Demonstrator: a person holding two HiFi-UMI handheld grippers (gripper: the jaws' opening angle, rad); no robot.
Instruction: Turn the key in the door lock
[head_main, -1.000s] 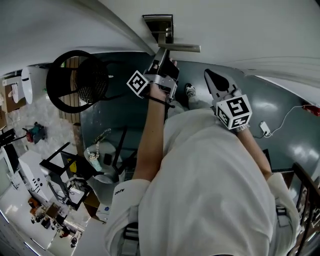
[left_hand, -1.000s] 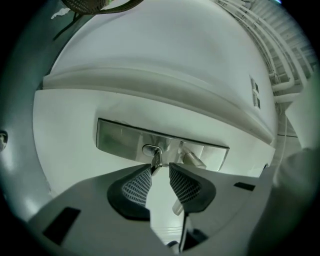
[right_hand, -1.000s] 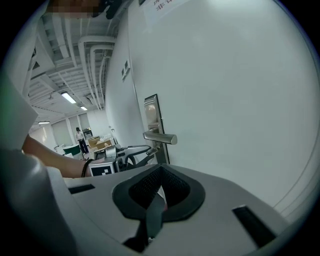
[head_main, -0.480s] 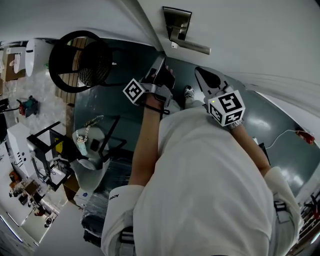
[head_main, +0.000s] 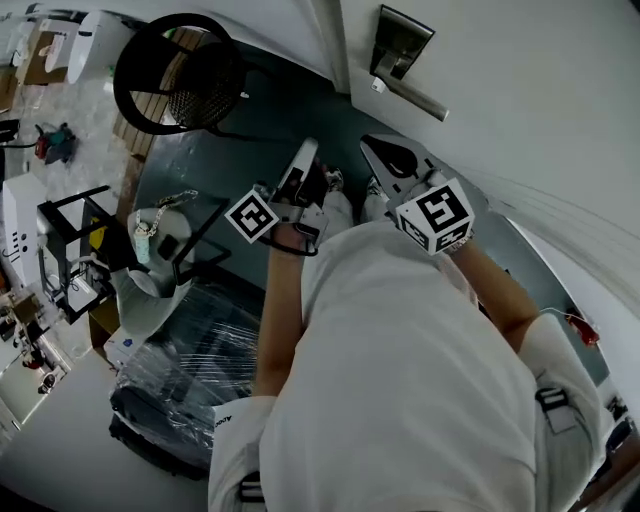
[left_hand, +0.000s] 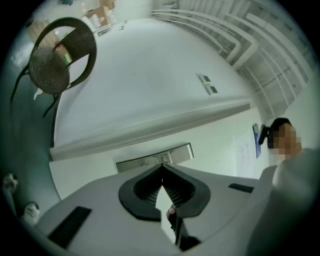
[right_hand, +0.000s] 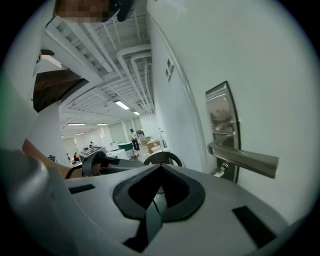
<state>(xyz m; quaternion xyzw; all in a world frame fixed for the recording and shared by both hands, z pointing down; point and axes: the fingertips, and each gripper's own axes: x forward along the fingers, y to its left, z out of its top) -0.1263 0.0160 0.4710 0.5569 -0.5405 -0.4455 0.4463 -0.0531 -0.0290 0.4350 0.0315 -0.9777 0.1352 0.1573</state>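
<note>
The door's steel lock plate (head_main: 402, 42) carries a lever handle (head_main: 418, 98), with the key (head_main: 378, 85) stuck in just below it. In the right gripper view the plate (right_hand: 223, 122), the lever (right_hand: 246, 159) and the key (right_hand: 218, 171) stand a short way ahead on the right. My left gripper (head_main: 305, 149) hangs back from the door, level; its jaws have just been closing and are shut with nothing between them (left_hand: 161, 168). My right gripper (head_main: 369, 144) is beside it, also shut and empty (right_hand: 160, 167). Neither touches the key or the handle.
A black round mesh chair (head_main: 176, 72) stands left of the door, also seen in the left gripper view (left_hand: 61, 50). A plastic-wrapped bundle (head_main: 190, 345) and a black frame stand (head_main: 85, 250) lie low on the left. The door's edge (head_main: 333, 40) runs beside the lock.
Both grippers have drawn back from the lock and handle, down the head view. The left gripper, earlier at the handle, has let go and shut. The head has swung, shifting the door rightward.
</note>
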